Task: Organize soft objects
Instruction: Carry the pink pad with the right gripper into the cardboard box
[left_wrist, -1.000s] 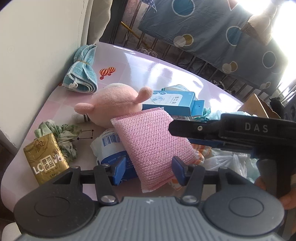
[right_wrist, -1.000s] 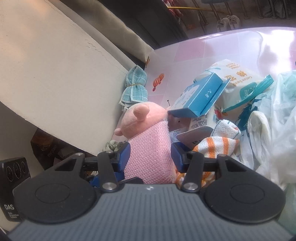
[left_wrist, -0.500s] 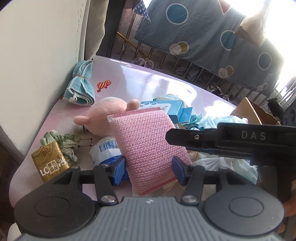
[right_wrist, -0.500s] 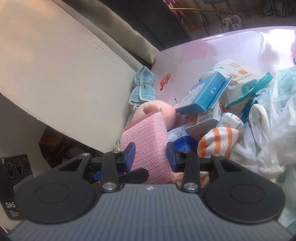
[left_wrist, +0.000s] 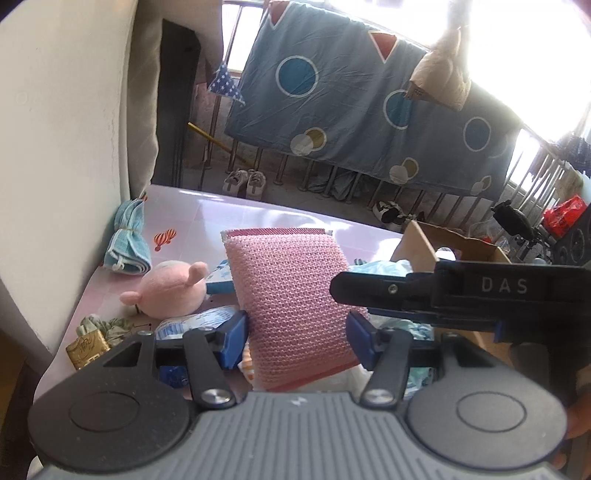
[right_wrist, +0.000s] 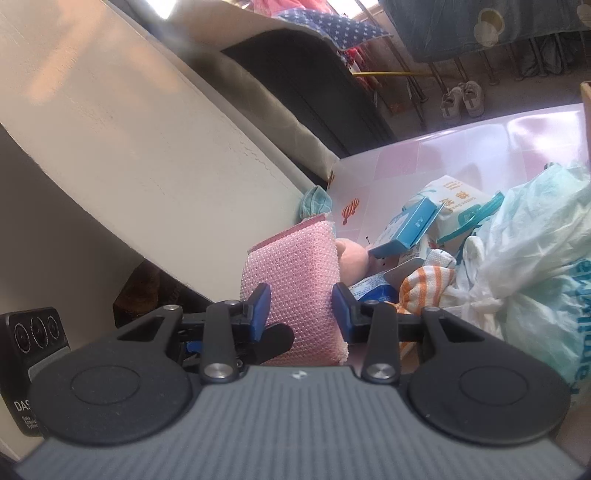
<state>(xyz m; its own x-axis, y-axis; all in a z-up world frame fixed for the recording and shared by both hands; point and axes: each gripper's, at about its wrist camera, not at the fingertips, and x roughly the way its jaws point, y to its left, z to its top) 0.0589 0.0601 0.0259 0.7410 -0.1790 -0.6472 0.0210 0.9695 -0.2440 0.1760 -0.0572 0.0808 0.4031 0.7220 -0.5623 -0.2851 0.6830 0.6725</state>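
Blocking the middle of both views, the pink mesh scouring sponge hides the heap behind it; the right claw is clamped on it, while the left claw has just been easing wider around it. Below lies the glossy pink tiled counter, with a blue spotted sheet on railings at upper centre.

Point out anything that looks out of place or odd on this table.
The blue box sits tilted atop the pile, propped on packets rather than flat. An orange-striped cloth lies crumpled among plastic bags. The pink sponge is held in the air, slanted, not on the table.
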